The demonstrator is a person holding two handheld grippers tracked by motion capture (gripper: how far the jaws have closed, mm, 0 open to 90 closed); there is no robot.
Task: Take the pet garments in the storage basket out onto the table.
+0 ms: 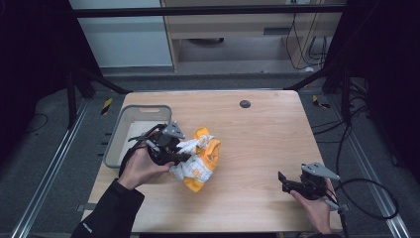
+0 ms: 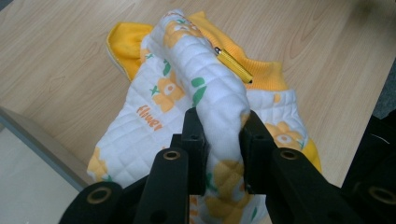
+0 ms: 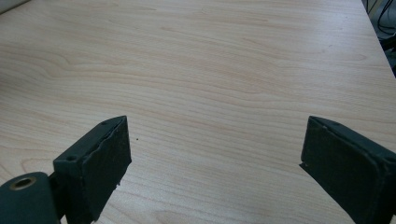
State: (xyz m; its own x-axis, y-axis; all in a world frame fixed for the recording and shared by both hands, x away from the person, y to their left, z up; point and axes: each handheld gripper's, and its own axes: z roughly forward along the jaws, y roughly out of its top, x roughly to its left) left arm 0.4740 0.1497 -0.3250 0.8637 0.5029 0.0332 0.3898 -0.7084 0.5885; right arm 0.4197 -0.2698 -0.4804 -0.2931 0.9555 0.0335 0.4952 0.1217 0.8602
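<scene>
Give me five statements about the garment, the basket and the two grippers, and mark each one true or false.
1. The left gripper is shut on a fold of the quilted garment. True.
2. The right gripper holds a corner of the garment. False: its jaws stand wide open over bare table, apart from the garment.
3. The garment lies inside the grey basket. False: it lies on the table just to the right of the basket in the high view.
4. The garment is white with an orange flower print and yellow trim. True.
5. A yellow zipper pull shows near the garment's yellow collar in the left gripper view. True.
</scene>
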